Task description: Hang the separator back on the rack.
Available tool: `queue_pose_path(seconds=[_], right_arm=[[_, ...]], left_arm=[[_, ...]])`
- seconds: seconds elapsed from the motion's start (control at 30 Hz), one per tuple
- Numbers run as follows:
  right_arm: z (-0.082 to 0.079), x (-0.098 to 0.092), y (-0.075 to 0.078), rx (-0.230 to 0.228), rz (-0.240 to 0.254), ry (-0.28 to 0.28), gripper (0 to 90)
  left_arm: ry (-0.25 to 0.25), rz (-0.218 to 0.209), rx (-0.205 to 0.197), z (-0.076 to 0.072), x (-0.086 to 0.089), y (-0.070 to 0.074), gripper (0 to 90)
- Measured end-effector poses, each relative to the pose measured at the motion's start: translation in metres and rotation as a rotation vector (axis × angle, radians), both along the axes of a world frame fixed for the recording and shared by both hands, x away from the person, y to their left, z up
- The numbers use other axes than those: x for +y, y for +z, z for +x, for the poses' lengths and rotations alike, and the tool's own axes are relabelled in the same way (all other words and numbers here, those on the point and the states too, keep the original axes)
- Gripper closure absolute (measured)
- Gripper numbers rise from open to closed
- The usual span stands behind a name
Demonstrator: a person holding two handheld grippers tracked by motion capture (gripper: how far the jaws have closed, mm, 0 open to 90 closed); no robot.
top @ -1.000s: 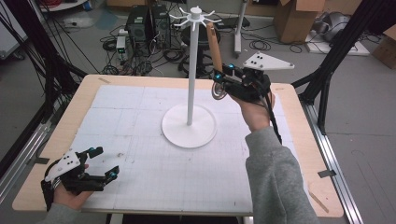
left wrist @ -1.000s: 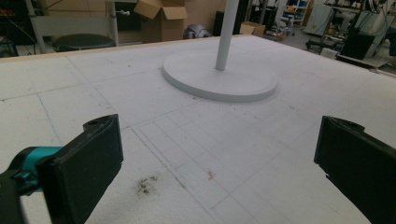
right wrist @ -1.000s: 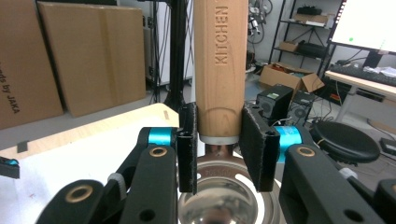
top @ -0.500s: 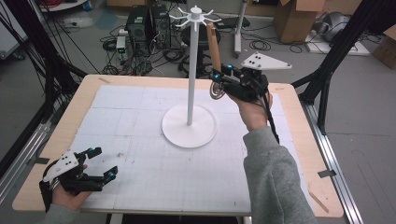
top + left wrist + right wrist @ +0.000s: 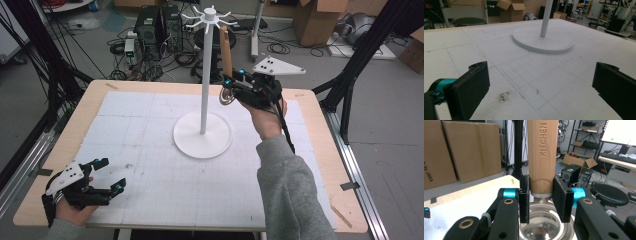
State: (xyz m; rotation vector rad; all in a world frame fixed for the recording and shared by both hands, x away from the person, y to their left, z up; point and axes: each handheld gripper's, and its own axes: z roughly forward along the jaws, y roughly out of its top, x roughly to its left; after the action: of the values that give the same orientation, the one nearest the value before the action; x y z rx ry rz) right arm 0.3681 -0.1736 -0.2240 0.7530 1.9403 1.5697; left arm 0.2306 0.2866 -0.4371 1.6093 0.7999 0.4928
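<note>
High view: the right gripper (image 5: 235, 89), raised above the bench's (image 5: 320, 150) far-right part, is clenched on a wooden-handled utensil (image 5: 226, 46) whose long axis stands nearly upright, top end just beside the hook arms crowning the white stand (image 5: 202, 127). The stand lies just left of this gripper. The left gripper (image 5: 105, 181) rests near the near-left corner.

Left gripper view: jaws spread, released, well apart from the stand's base (image 5: 544, 41).

Right gripper view: both pads (image 5: 560, 198) squeeze the handle's lower end above a metal head (image 5: 544, 225).
</note>
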Motion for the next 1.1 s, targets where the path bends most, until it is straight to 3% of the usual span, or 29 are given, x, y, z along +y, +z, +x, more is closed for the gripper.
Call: queue_pose_path(seconds=[0.53, 0.83, 1.03, 1.1], right_arm=[[0.003, 0.007, -0.002, 0.006, 0.019, -0.027, 67.1], [0.001, 0.007, -0.006, -0.036, 0.009, -0.031, 47.3], [-0.002, 0.0, -0.016, -0.055, 0.02, -0.061, 28.3], [-0.002, -0.003, -0.019, -0.054, 0.018, -0.066, 26.2]], left_arm=[[0.002, 0.0, 0.001, -0.001, 0.002, 0.0, 1.7], [0.005, 0.001, 0.001, -0.001, 0.003, 0.0, 1.7], [0.002, 0.006, 0.004, -0.001, 0.002, 0.0, 1.7], [0.001, 0.006, 0.005, -0.001, 0.001, -0.001, 1.7]])
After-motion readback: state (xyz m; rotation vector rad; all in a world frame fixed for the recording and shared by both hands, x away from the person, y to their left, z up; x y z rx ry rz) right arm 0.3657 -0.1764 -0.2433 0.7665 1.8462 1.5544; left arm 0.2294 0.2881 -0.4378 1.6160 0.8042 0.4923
